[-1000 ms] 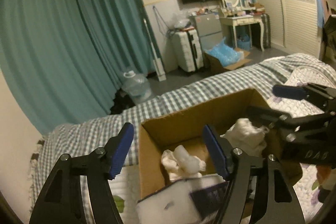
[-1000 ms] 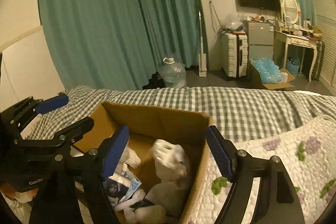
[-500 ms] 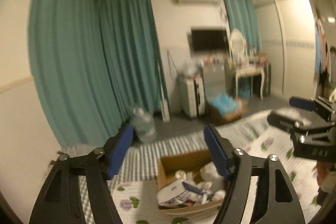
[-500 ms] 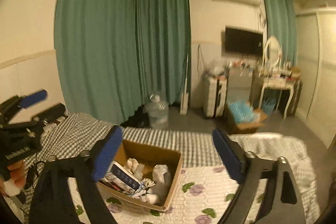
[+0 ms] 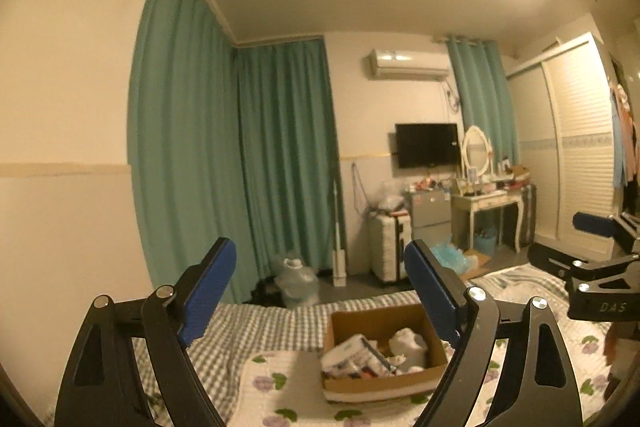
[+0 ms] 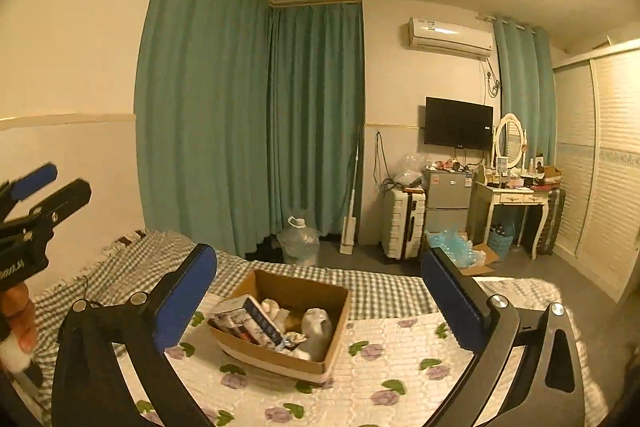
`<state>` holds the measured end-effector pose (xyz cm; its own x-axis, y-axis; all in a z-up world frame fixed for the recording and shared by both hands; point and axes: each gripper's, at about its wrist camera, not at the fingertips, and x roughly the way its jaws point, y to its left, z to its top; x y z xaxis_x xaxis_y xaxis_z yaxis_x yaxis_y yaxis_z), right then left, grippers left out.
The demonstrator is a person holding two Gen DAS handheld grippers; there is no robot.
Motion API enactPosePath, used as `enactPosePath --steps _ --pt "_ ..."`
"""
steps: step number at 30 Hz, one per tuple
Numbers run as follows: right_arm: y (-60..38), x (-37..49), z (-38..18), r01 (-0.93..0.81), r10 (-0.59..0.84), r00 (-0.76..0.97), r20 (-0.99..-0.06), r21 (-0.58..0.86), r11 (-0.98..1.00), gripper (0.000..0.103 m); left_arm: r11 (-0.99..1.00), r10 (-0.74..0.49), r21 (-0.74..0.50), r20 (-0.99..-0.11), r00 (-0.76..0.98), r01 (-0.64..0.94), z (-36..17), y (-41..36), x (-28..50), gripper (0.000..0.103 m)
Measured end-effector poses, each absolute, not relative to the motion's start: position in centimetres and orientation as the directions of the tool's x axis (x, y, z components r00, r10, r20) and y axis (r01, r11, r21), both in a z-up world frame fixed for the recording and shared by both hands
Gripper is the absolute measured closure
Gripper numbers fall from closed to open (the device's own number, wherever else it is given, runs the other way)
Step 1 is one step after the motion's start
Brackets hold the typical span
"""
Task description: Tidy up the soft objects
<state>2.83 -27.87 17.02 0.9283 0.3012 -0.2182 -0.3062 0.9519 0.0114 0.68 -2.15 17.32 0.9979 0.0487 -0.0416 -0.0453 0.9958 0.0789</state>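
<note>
The left tongs [image 5: 320, 295] are held spread wide, with nothing between the blue pads [image 5: 208, 283], above and left of the box [image 6: 280, 323]. In the right wrist view they are seen at the far left edge [image 6: 40, 187], well apart from the box, gripped by a hand [image 6: 16, 315].

The cardboard box is set on the bed [image 6: 400, 359], on a white quilt printed with purple flowers; a checked blanket [image 6: 380, 291] is spread behind the box. Inside the box, flat printed packs [image 6: 248, 323] are leaned at its left side, and white soft things [image 6: 316, 327] are piled at its right side. What they are exactly cannot be told.

The right tongs [image 6: 320, 307] are likewise held spread and empty, above the box and nearer the camera than it. In the left wrist view they are seen right of the box [image 5: 576, 243].

Behind the box, teal curtains [image 6: 240, 127] are hung, and a water jug [image 6: 298, 241], a suitcase [image 6: 402, 225] and a television [image 6: 458, 123] are seen beyond the bed.
</note>
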Motion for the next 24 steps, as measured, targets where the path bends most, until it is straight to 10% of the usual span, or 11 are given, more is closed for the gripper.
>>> enactPosePath --steps 24 --pt "-24.3 7.9 1.3 -0.231 0.242 0.905 -0.349 0.074 0.97 0.0 0.999 0.035 -0.015 -0.278 0.96 -0.041 2.8 0.8 5.5 0.015"
